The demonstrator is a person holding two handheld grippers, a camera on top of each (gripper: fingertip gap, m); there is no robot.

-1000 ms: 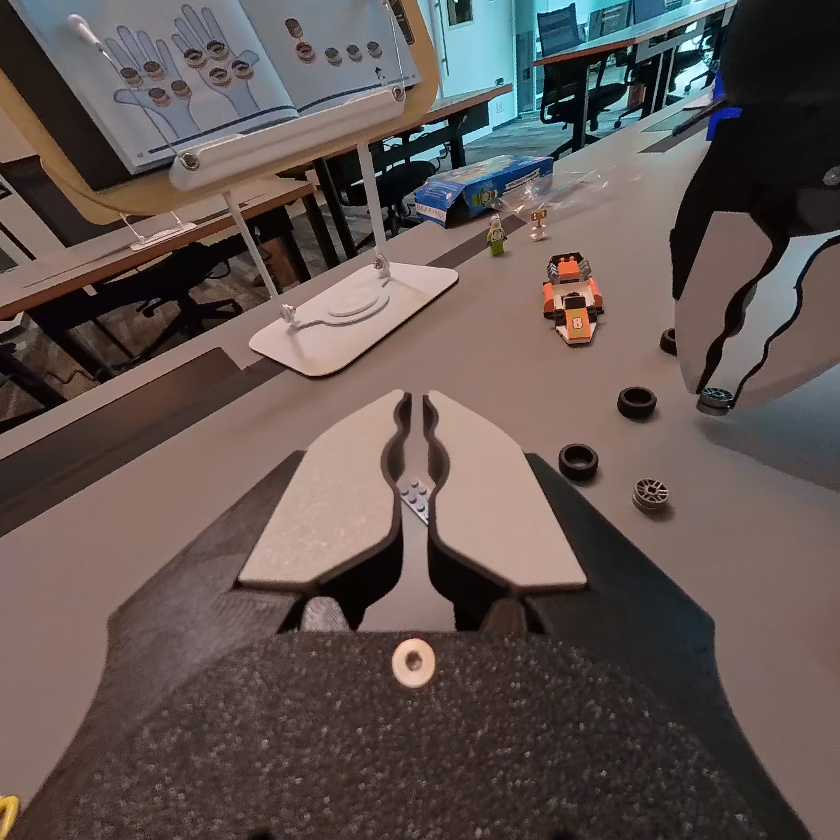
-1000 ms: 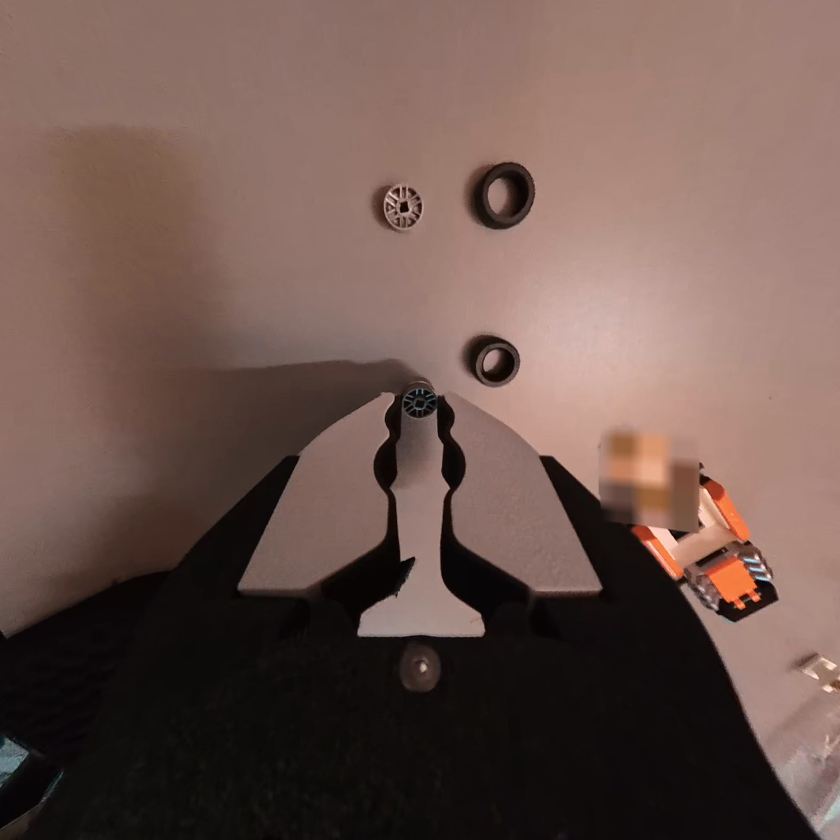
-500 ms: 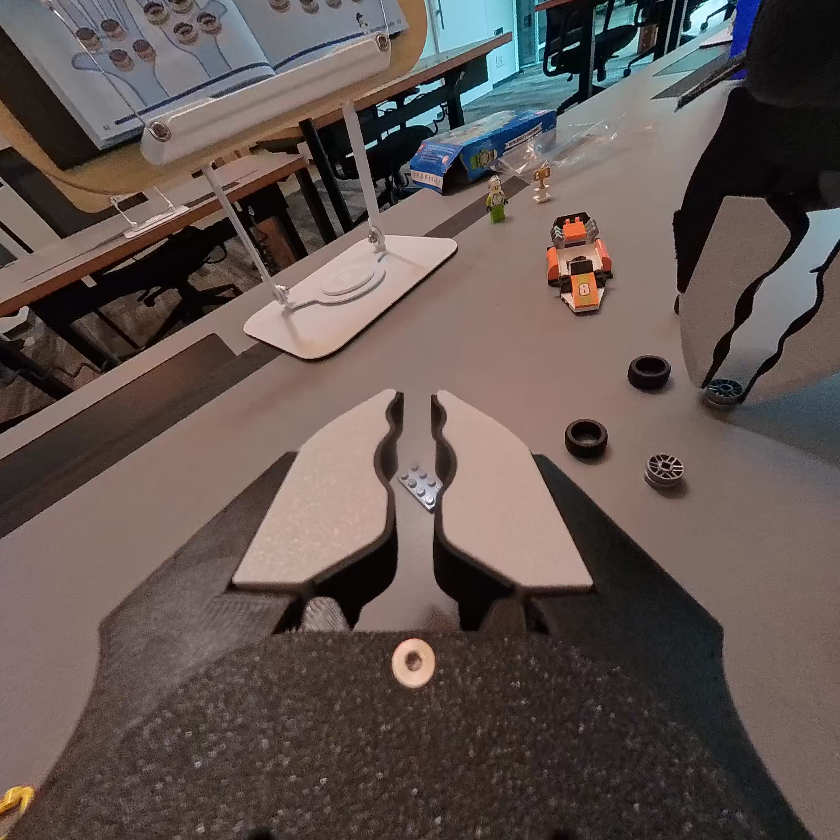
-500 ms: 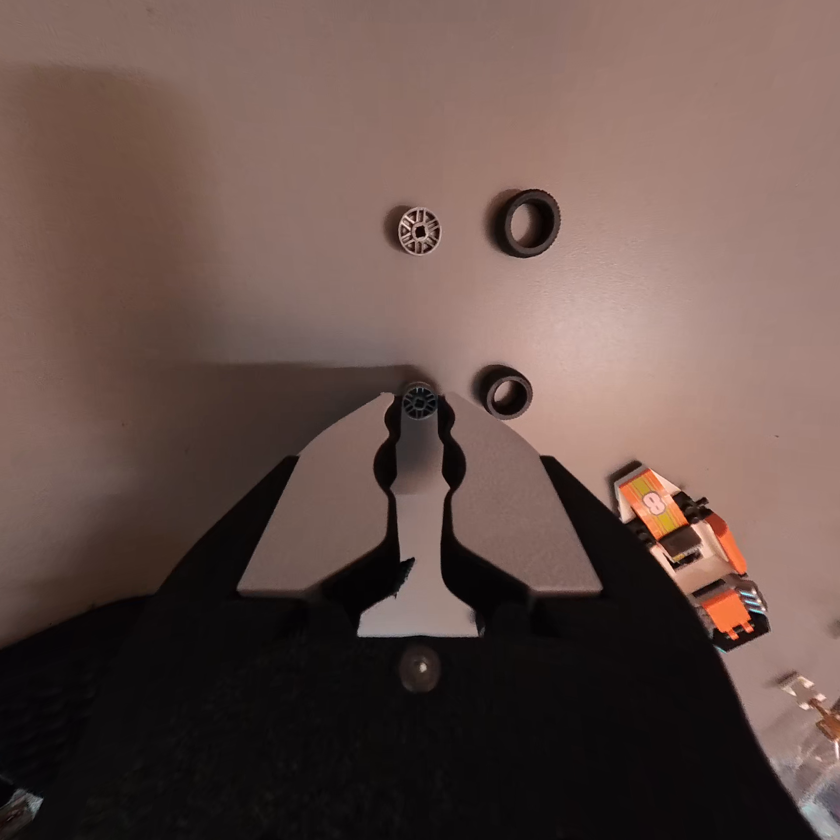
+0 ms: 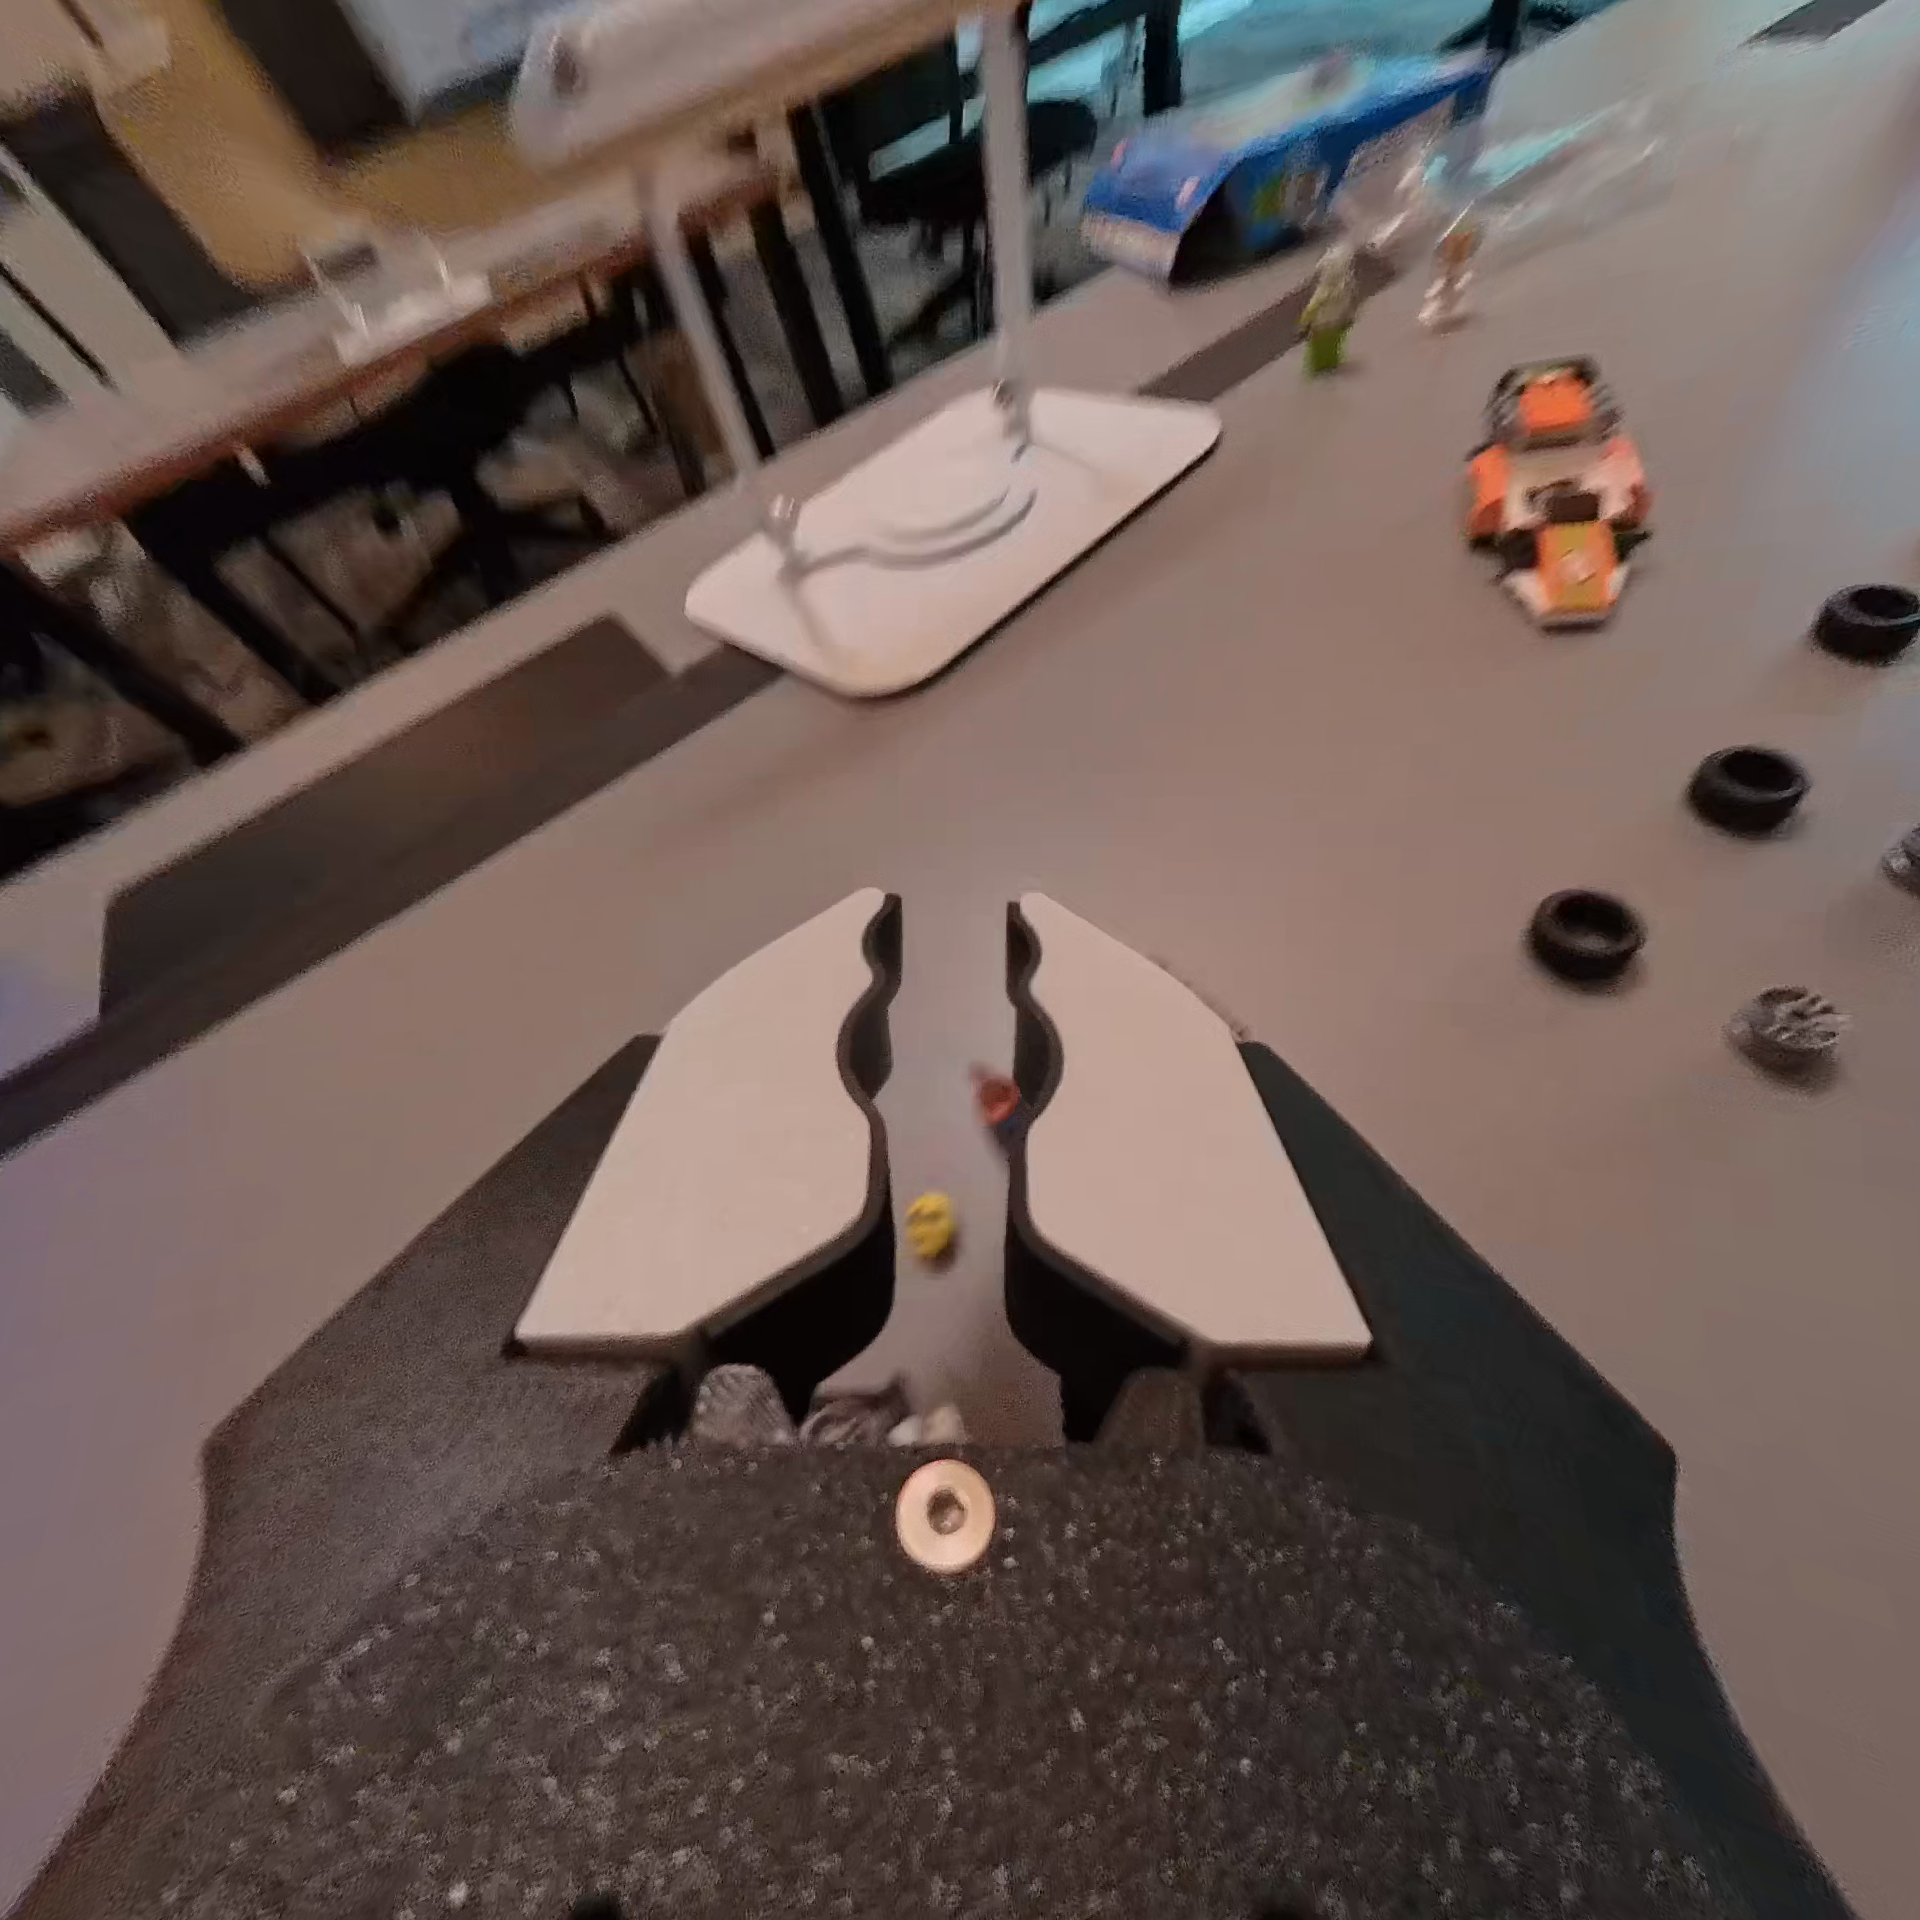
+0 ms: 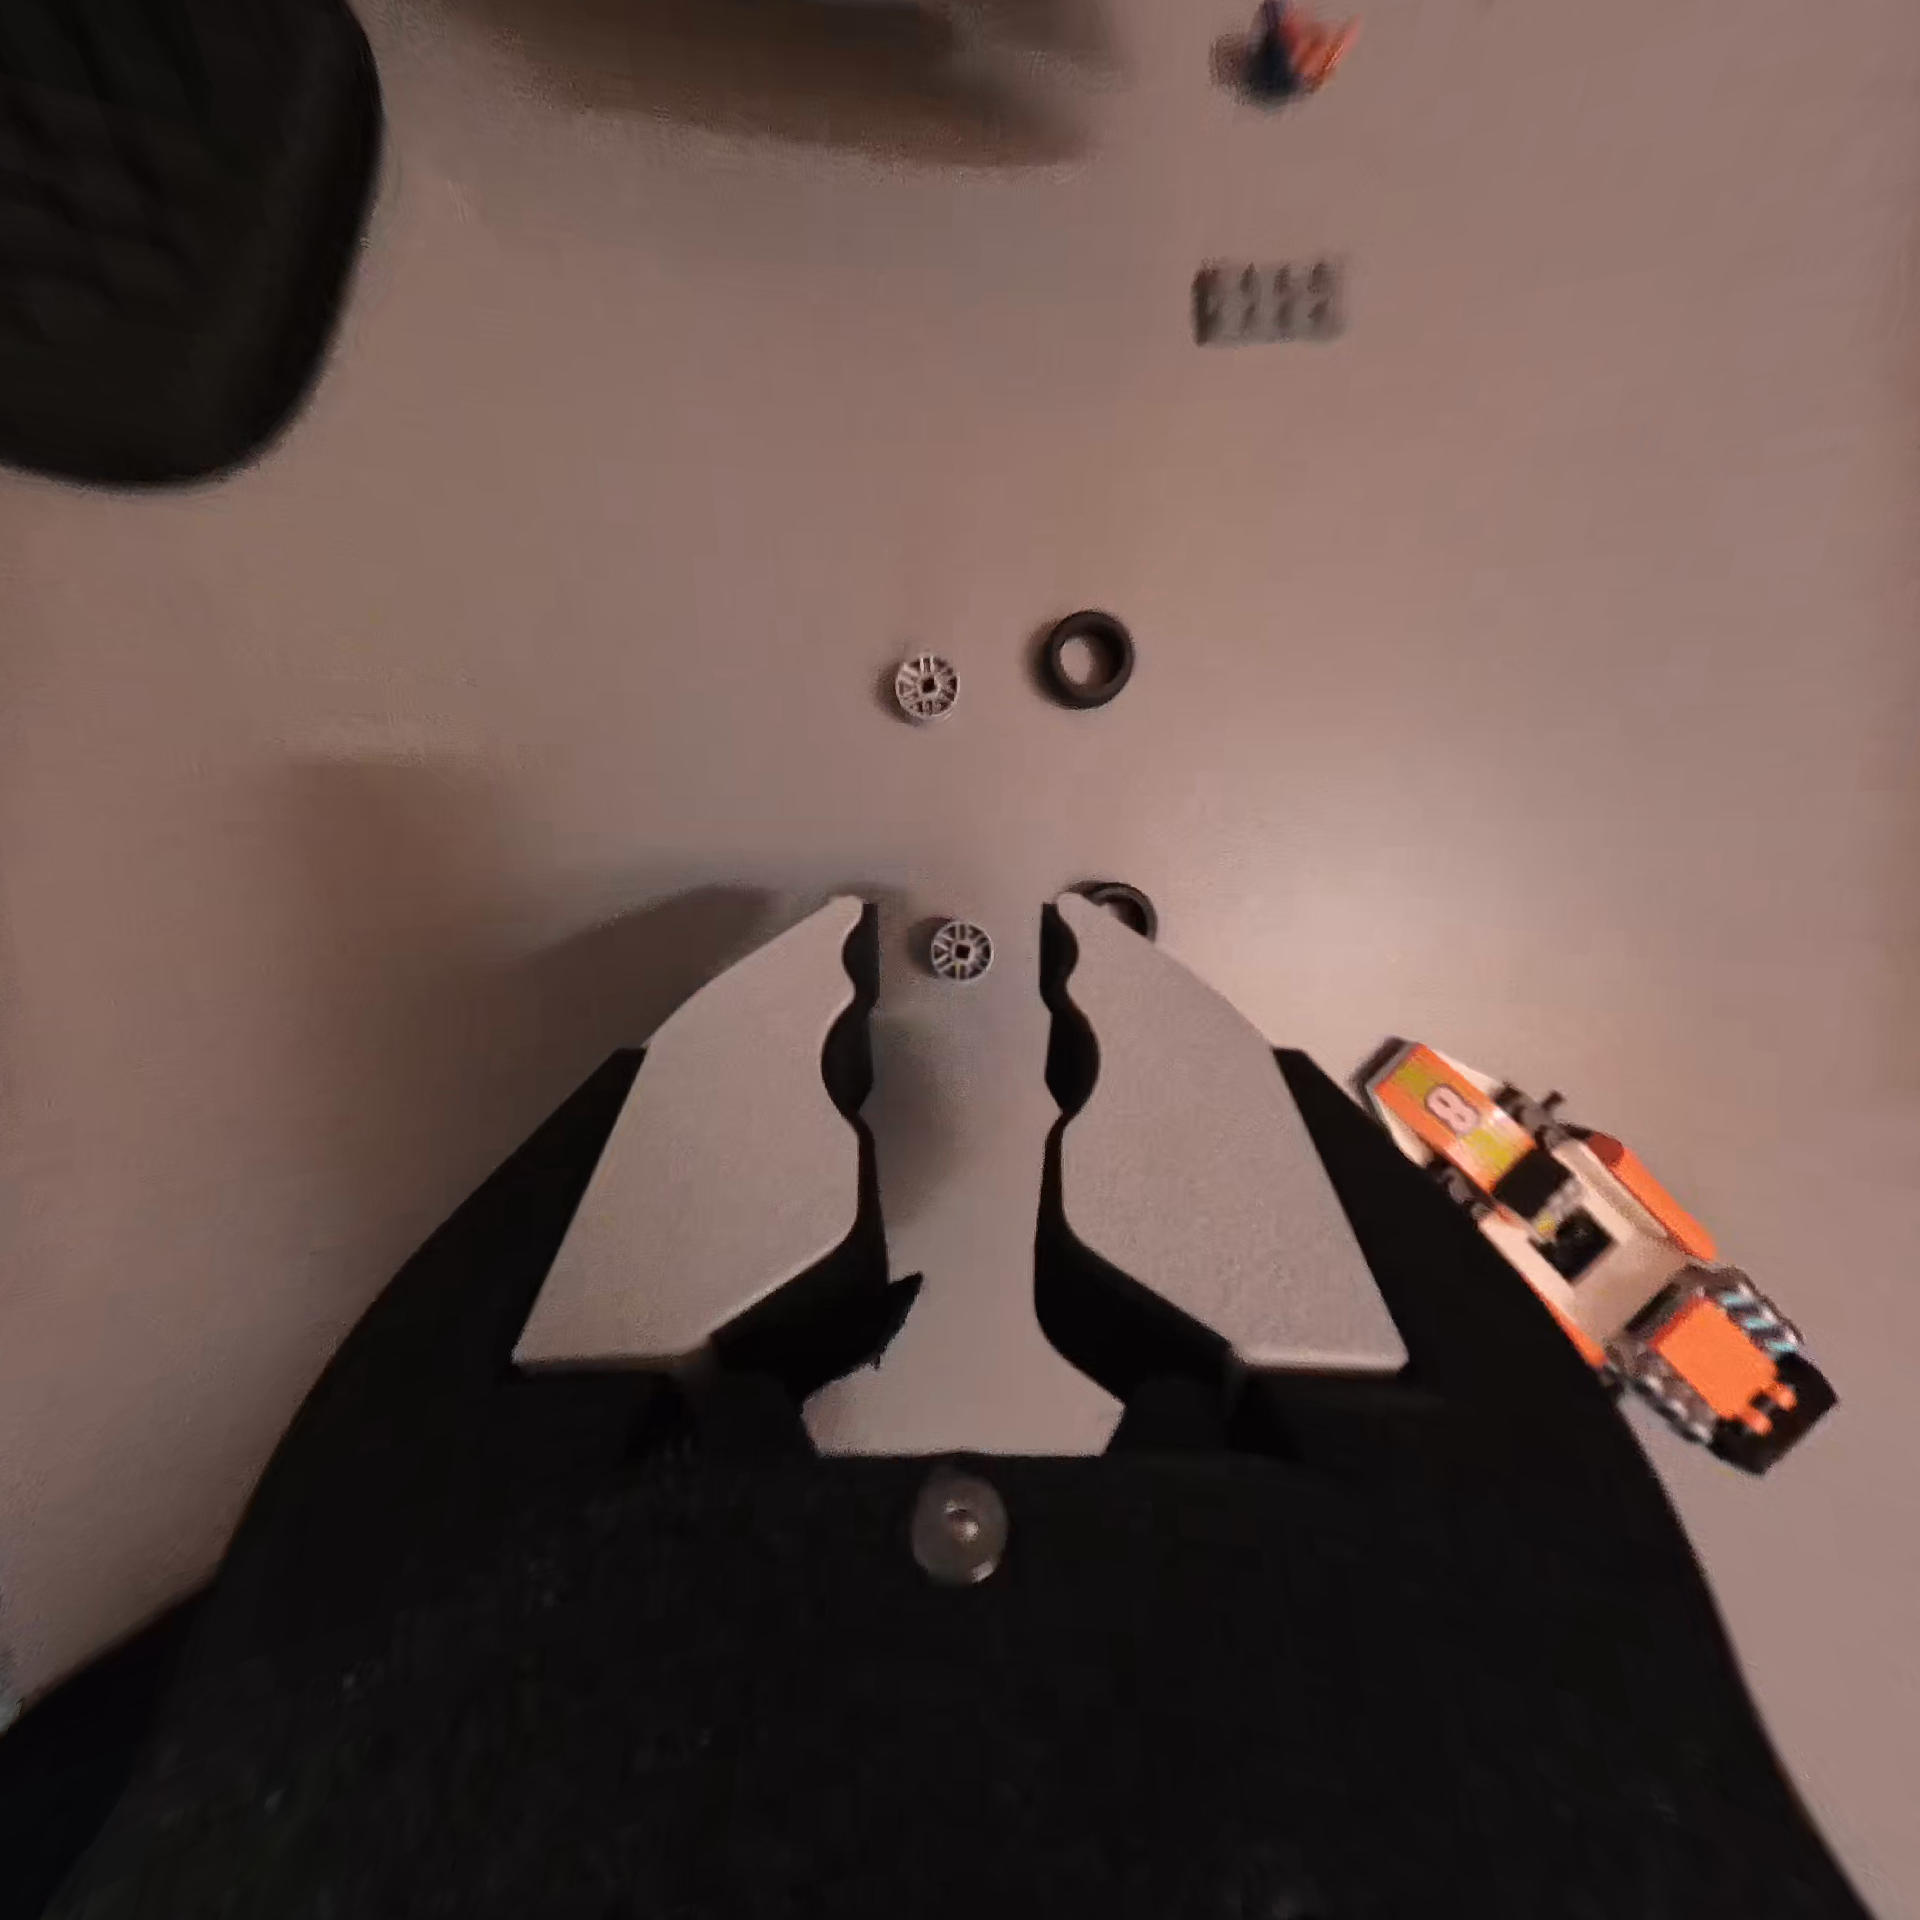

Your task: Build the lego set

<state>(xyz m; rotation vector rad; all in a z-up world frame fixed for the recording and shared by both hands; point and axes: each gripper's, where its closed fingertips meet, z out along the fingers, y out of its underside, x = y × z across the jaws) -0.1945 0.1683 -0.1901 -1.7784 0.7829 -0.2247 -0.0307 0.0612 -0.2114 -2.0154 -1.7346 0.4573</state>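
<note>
My right gripper (image 6: 956,914) is open and hovers over the table. A grey wheel hub (image 6: 961,949) lies loose on the table between its fingertips. A second hub (image 6: 925,686) and a black tyre (image 6: 1086,660) lie farther on. Another tyre (image 6: 1117,899) is half hidden behind the right finger. The orange race car (image 6: 1590,1247) lies to the right. A grey plate (image 6: 1268,301) lies beyond. My left gripper (image 5: 945,914) is open and empty, above a small red-blue piece (image 5: 997,1101) and a yellow piece (image 5: 930,1226). The left wrist view also shows the car (image 5: 1558,509), tyres (image 5: 1584,935) and a hub (image 5: 1787,1029).
A book stand's white base (image 5: 956,530) sits at the table's far edge. A minifigure (image 5: 1330,301) and a blue box (image 5: 1299,197) stand beyond the car. A dark shape (image 6: 156,229), likely the left gripper, fills the right view's upper left corner. The left gripper's tips are roughly 20 cm from the right gripper's. The small red-blue piece (image 5: 997,1101) sits 7 cm or so from the ends of my left fingers. The right camera catches it too, in the right wrist view (image 6: 1294,47).
My right gripper has opened, let go of the wheel hub onto the table and risen. My left gripper has pulled away from the grey plate and its jaws stand wider apart.
</note>
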